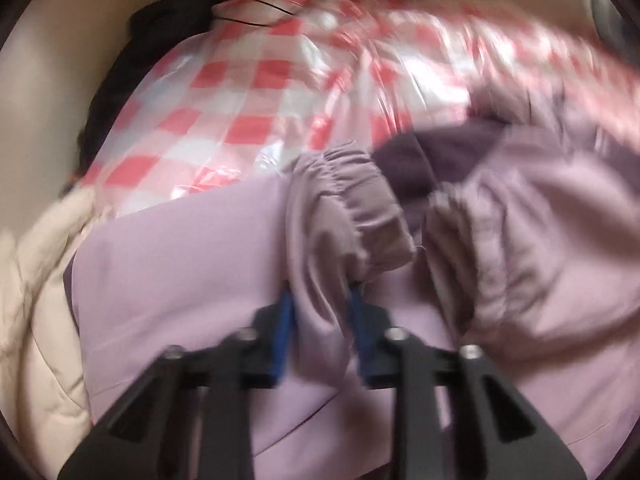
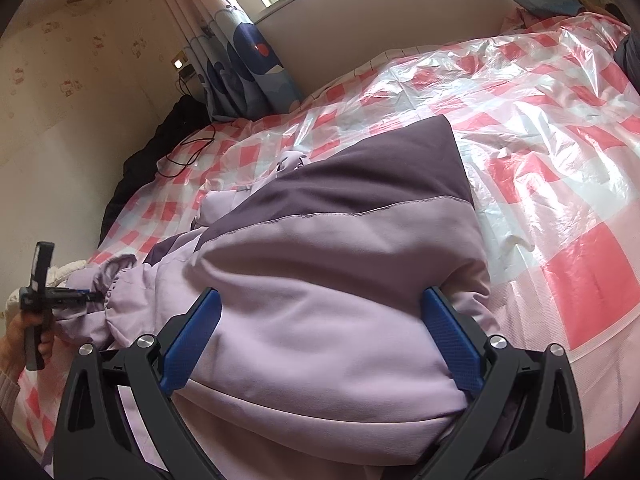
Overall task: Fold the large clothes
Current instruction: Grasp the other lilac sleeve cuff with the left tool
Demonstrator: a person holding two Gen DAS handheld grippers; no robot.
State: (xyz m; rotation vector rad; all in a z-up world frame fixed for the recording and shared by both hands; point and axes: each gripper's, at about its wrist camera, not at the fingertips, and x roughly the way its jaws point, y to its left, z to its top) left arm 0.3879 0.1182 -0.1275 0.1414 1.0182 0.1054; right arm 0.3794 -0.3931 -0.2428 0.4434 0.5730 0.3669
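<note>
red-and-white checked plastic sheet (image 2: pixel 560 184) covers bed. floral blue curtain (image 2: pixel 244 64) hangs at far corner beside beige headboard (image 2: pixel 380 20). black cable (image 2: pixel 192 152) trails across sheet from wall socket (image 2: pixel 182 66). cream quilted fabric (image 1: pixel 36 280) at bed edge.

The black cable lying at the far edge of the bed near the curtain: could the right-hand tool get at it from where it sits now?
Probably not as things stand. The black cable lies well beyond the right gripper, whose open fingers straddle the bulky lilac and purple padded jacket.
</note>
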